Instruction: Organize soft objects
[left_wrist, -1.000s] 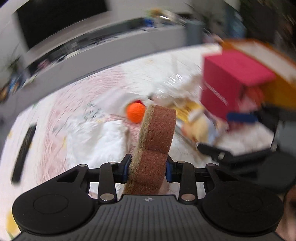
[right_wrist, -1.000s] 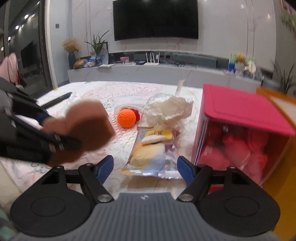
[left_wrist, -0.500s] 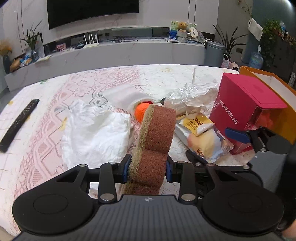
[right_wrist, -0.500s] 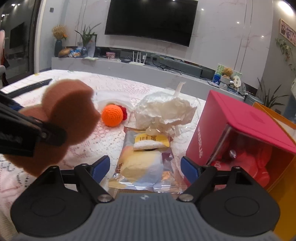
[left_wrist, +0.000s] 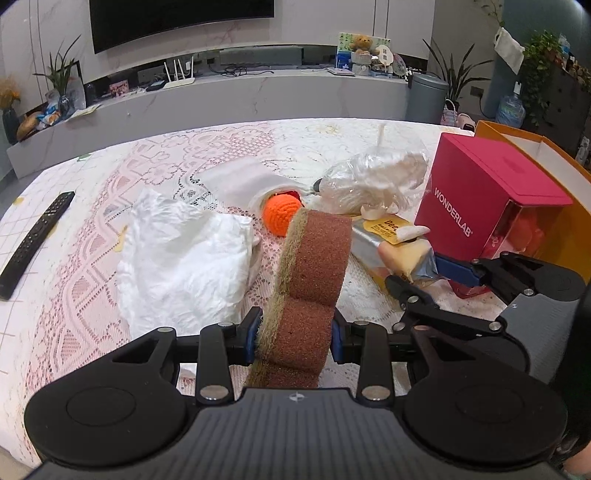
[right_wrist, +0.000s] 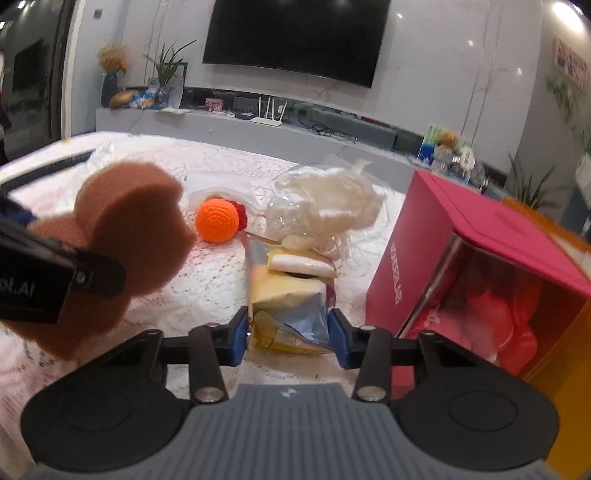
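- The brown sponge (left_wrist: 312, 291) stands upright, pinched at its lower lobe between the pads of the left gripper (left_wrist: 293, 341), its rounded top rising ahead of the fingers.
- The snack packet (right_wrist: 286, 299), with a yellow block showing through its wrapper, lies on the lace tablecloth (left_wrist: 92, 266) with its near end pinched between the blue pads of the right gripper (right_wrist: 287, 332).
- A second ago those jaws stood spread wide on either side of the packet without touching it; they have just been closing and now press its crumpled near end.
- The left gripper's hold on the sponge is unchanged, and its view, blurred a second ago, is now sharp.
- Both grippers tilt downward toward the table; the right one sits low, to the right of the left gripper and reaching further ahead.
- Ahead of the right gripper sit an orange knitted ball (right_wrist: 217, 220) and a clear bag of white stuffing (right_wrist: 325, 206); a red box (right_wrist: 476, 266) stands to its right.
- Left of the left gripper lie a crumpled white bag (left_wrist: 184, 258) and, further left, a remote control (left_wrist: 35, 240).
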